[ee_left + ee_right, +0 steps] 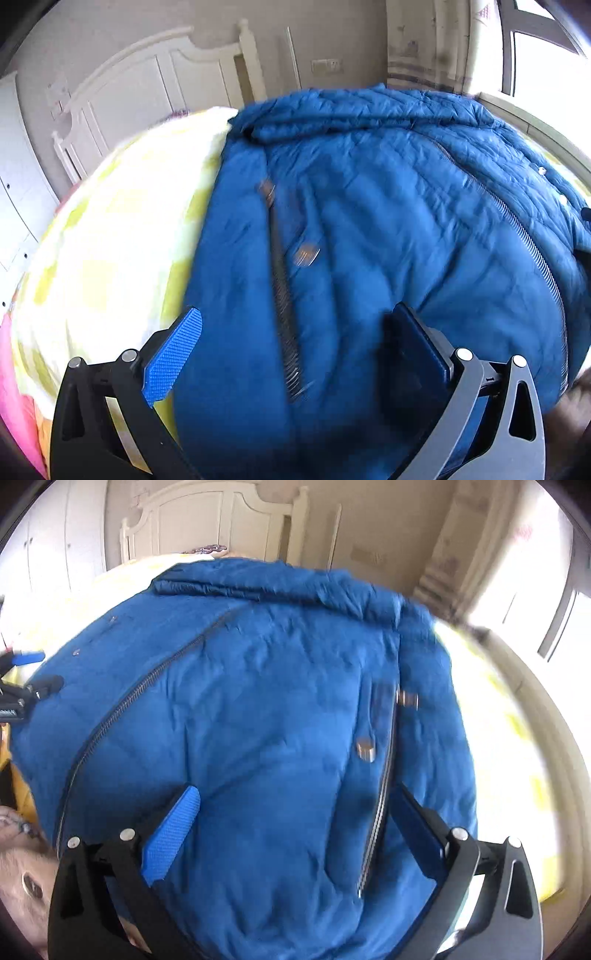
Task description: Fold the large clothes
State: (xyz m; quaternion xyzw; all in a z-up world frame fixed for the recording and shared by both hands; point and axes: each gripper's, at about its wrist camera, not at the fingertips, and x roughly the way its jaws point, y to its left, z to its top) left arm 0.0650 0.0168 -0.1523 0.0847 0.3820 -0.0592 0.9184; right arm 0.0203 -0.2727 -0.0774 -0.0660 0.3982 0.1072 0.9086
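Blue jacket (pixel 369 221) spread across the bed (pixel 103 251), zip open. Left gripper (pixel 291 354) and right gripper (pixel 295 830) both spread wide above it, holding nothing. Probably pre-fold; next, likely pinching 2 hem edges and lifting evenly.

Home bedroom. Bed (pixel 110 229) made up with yellow-and-white checked bedding, white carved headboard (pixel 147 74) against beige wall. White wardrobe doors (pixel 18 177) on one side; window (pixel 535 55) with patterned curtain (pixel 424 48) on the other. Wall switch plate (pixel 327 66) beside headboard.
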